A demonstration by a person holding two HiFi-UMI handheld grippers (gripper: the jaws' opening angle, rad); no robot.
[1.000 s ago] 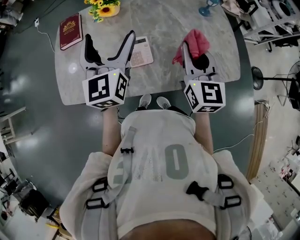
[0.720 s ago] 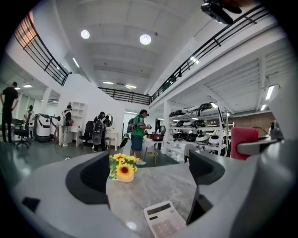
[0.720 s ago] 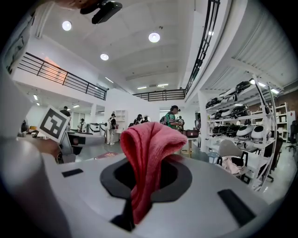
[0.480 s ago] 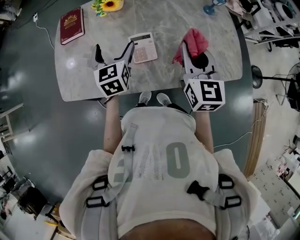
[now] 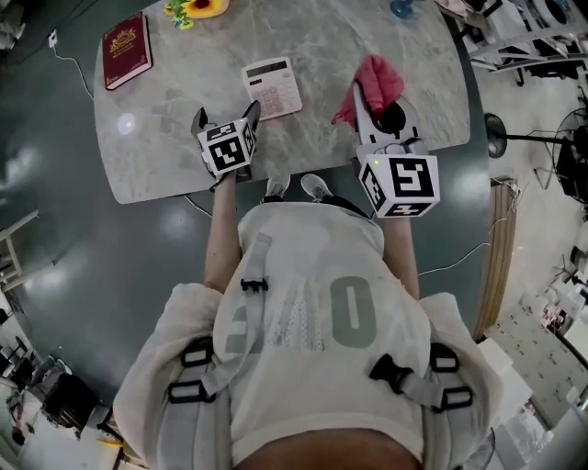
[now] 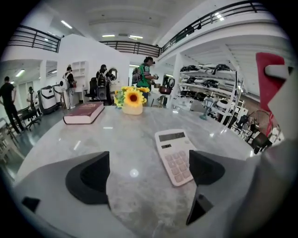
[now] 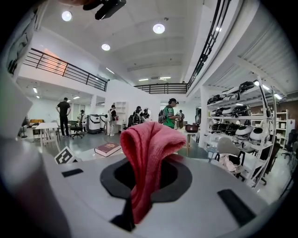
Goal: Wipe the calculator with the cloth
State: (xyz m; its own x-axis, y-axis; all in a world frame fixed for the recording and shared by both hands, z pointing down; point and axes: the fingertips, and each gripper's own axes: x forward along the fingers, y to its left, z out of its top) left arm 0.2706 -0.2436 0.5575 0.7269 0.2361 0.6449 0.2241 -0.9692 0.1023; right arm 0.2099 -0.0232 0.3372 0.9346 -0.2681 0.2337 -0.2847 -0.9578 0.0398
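The white calculator lies flat on the marble table; in the left gripper view the calculator sits just ahead of the right jaw. My left gripper hangs low over the table, near-left of the calculator, open and empty. My right gripper is held higher at the table's right side, shut on the red cloth. In the right gripper view the cloth stands up folded from between the jaws and hides what lies beyond.
A dark red book lies at the table's far left, with a sunflower pot behind it. A blue object stands at the far right edge. Several people and shelving stand beyond the table.
My left gripper has dropped from near the head camera down to the table beside the calculator. The right gripper has stayed put with the cloth.
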